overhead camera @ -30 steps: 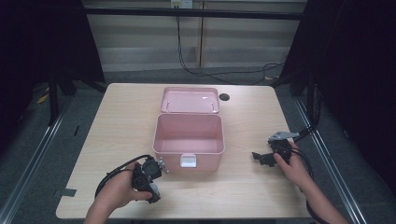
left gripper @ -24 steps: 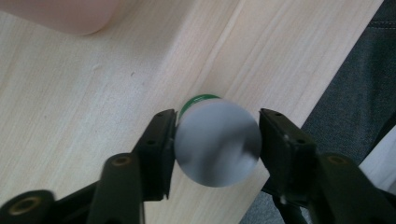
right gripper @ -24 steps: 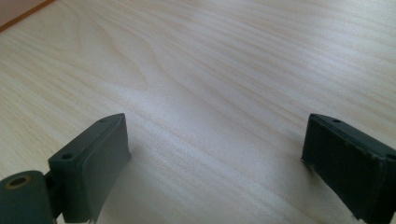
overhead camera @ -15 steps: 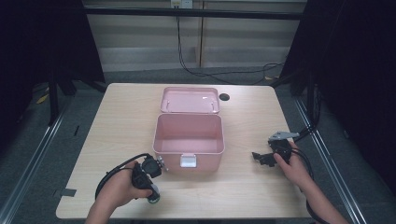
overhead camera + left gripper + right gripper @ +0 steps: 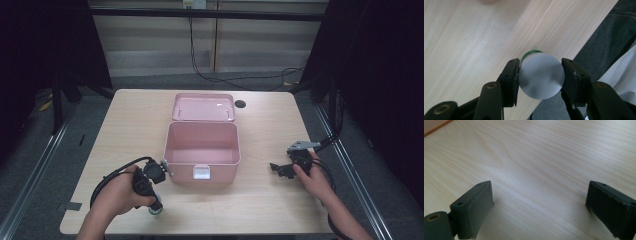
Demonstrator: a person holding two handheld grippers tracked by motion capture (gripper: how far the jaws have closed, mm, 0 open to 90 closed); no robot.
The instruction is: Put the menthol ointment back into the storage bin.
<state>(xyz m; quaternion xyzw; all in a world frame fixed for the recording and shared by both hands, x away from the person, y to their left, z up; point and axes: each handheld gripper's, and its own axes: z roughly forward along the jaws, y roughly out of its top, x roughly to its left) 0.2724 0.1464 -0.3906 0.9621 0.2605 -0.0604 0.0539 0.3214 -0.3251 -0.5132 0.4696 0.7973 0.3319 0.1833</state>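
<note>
The bottle (image 5: 541, 76) sits clamped between the two black jaws of the left tool (image 5: 540, 75), seen end-on in the left gripper view as a pale grey-white disc with a green band showing at its far upper edge. Both pads press against its sides. Beneath it lies the front edge of the worktop (image 5: 474, 45), and past that edge a dark trouser leg (image 5: 609, 42) and a strip of white cloth. In the high view the bottle (image 5: 156, 210) shows as a small greenish end poking out below the left hand (image 5: 117, 195), near the worktop's front edge and just left of the box's front corner. The left tool (image 5: 150, 192) is held with its body pointing towards the box, its black cable looping round to the left of the hand.

The pink box (image 5: 202, 150) stands in the middle of the worktop (image 5: 130, 125), open and bare inside, its lid (image 5: 203, 106) thrown back flat behind it, a white latch on the front wall.

The right tool (image 5: 276, 169) rests on the worktop well to the right of the box, held by the right hand (image 5: 312, 177). In the right gripper view its jaws stand wide apart over bare wood (image 5: 544, 165), gripping nothing.

A small dark hole (image 5: 240, 104) lies in the worktop just right of the lid.
</note>
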